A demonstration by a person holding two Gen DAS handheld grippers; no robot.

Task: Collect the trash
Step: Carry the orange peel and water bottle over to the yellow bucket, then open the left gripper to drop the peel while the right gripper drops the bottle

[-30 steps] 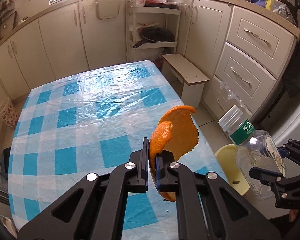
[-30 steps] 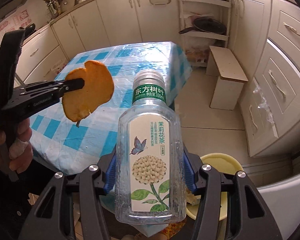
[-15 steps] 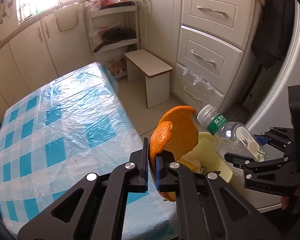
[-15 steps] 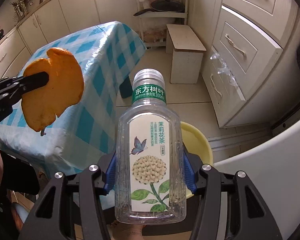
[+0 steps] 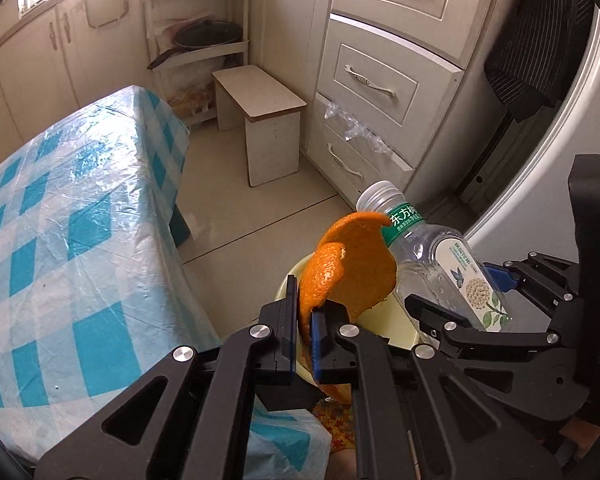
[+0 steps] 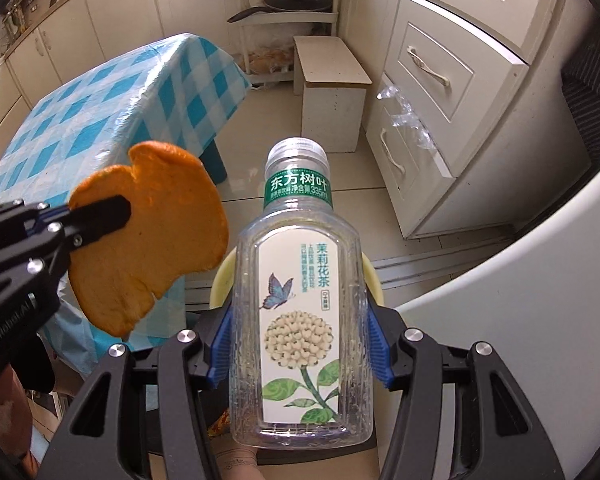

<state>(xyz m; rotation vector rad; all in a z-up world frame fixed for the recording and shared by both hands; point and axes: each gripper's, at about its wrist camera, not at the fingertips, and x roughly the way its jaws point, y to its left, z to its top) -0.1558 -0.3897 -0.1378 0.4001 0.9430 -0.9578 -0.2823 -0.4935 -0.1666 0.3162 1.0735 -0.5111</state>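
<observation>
right wrist view shows the right gripper (image 6: 296,360) with its blue-padded jaws closed on the lower body of a clear plastic bottle (image 6: 300,312), capped and apparently empty, held upright over a pale yellow bin (image 6: 224,276) on the floor. that bottle looks light and thin-walled, so it likely dents under a hard squeeze and its smooth sides could slip; the flat shoulders low on the body, where the pads sit now, seem the surest place to hold it. beside it to the left, the left gripper (image 5: 305,320) has its jaws nearly together, pinching an orange peel (image 5: 348,272) by its lower edge, with most of the peel standing free above the tips. the peel looks feather-light, leathery and curled, soft enough to bend or tear yet rough enough not to slide, so a pinch near the edge should do. in the left wrist view the peel hangs over the bin's near rim and touches or overlaps the bottle's neck, i cannot tell which. a worktop (image 5: 60,208) under a blue checked plastic cover stands to the left, apart from both.
</observation>
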